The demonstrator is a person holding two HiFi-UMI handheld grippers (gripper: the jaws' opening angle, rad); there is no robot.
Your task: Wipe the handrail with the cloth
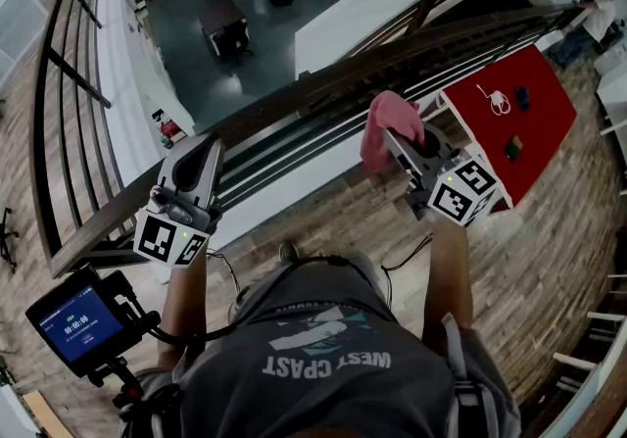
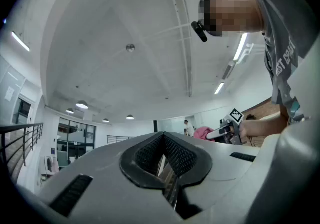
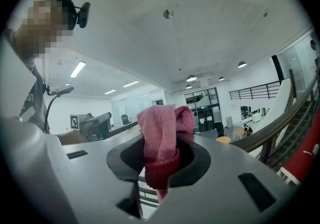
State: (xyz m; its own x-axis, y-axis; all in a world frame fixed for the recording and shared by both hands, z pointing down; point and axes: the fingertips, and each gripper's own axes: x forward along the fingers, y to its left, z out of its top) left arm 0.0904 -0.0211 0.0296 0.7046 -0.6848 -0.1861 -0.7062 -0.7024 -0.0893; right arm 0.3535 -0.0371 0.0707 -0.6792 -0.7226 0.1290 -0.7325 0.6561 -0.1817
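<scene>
Your right gripper (image 1: 395, 139) clamps the cloth (image 1: 388, 118); your left gripper (image 1: 204, 160) is closed, empty. Next, press it onto the handrail (image 1: 323, 78) at twelve o'clock.

Two tools are showing, the left hand-held gripper (image 1: 201, 147) and right hand-held gripper (image 1: 392, 138); also one cloth (image 1: 387, 116), one handrail (image 1: 294, 93), and one red worktop (image 1: 551, 127) bearing seemingly three small items (image 1: 513, 146).

The cloth (image 3: 159, 138) is coarse pink fabric — nubbly weave; the handrail (image 1: 313, 83) dark wood, smooth and matt.
</scene>
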